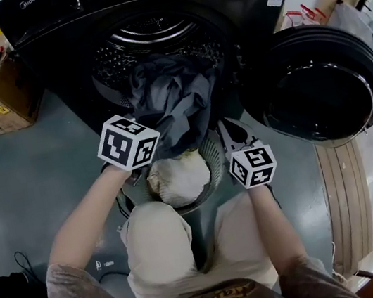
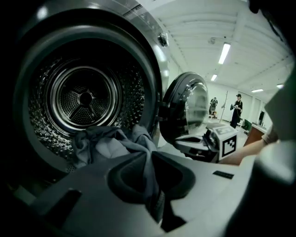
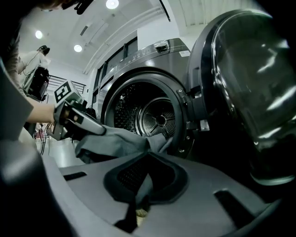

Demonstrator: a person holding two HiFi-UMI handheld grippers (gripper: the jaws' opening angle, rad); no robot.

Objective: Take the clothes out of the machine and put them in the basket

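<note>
At centre of the head view: dark grey garment [image 1: 175, 107], partway out. Upper end lies across the mouth of the drum [image 2: 85, 97], lower folds hang over the basket [image 1: 213, 148] just below. Not yet inside the basket.

Clamped at two places. On the left gripper [image 2: 152, 183], fingers together on a fold, cloth pinched and trailing down between them. On the right gripper [image 3: 141, 185], fingers likewise closed on another fold, at the garment's right edge in the head view.

Already in the basket: a cream garment [image 1: 177, 178], lower centre, between the two grippers.

Behind the grey cloth in the left gripper view, looks bare: perforated wall and back plate showing, lowest part hidden by the cloth. Across the top of the head view, the front-loading washing machine [image 1: 146, 2], with its door [image 1: 325, 84] swung wide at right.

Judged well along: one piece delivered, and probably the last one in hand. Left to do: draw the tail clear of the sill, lower it into the basket, let go, then check the drum floor.
</note>
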